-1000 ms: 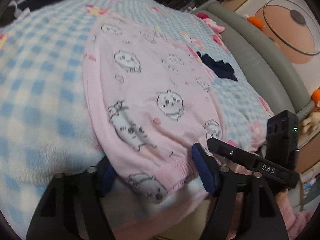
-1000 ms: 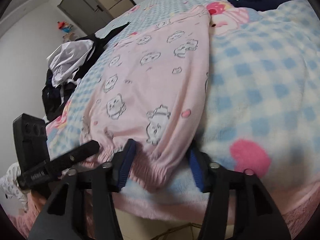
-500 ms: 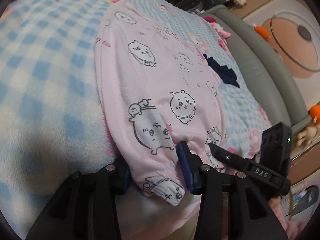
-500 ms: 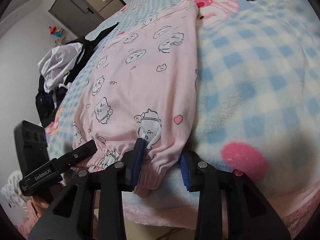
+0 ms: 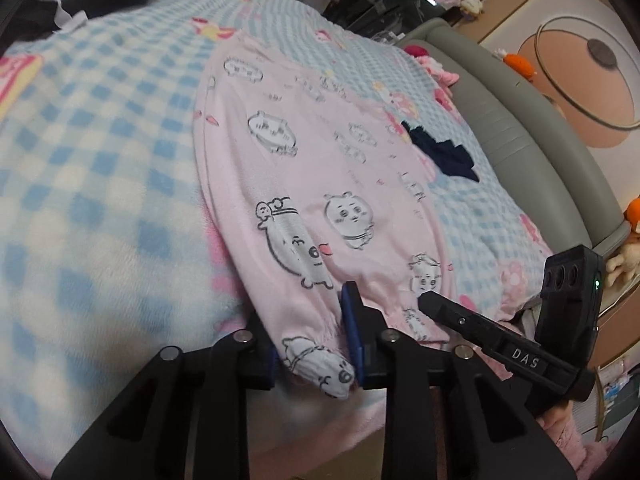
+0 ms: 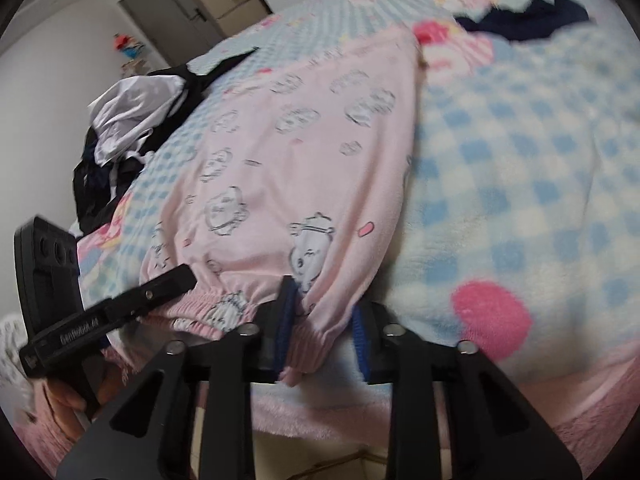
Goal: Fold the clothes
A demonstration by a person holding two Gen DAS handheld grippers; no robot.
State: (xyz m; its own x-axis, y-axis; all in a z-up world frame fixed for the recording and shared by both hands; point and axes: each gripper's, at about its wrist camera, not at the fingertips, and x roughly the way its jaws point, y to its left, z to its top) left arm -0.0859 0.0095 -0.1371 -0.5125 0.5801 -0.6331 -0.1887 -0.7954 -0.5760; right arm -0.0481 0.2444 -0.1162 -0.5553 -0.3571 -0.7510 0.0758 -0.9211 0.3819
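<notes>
While the pink garment [image 5: 320, 184] lies spread flat and full length across the checked blanket [image 5: 100, 184], we judge the fold barely begun; no part of the cloth is yet doubled over itself. In the left wrist view the garment runs from the lower centre of the frame up toward the upper centre; its gathered near hem hangs over the bed's front edge at the bottom. The left gripper [image 5: 314, 344] has one corner of that hem between its blue pads; its jaws are closing, and the cloth bunches where they press it. The right gripper [image 6: 326, 328] holds the other corner in the lower centre of its own view; its jaws are closing too, with the ribbed hem pinched at the left pad, while the right pad appears less fully seated. We therefore count the grasp of both near corners as almost complete; what is left is the lift, the carry toward the far end, the lay-down and any further folds. A dark blue item [image 5: 444, 154] lies at the garment's right edge, right of centre in the left view; a black-and-white pile [image 6: 132, 128] sits at left in the right view, presumably awaiting its turn.
</notes>
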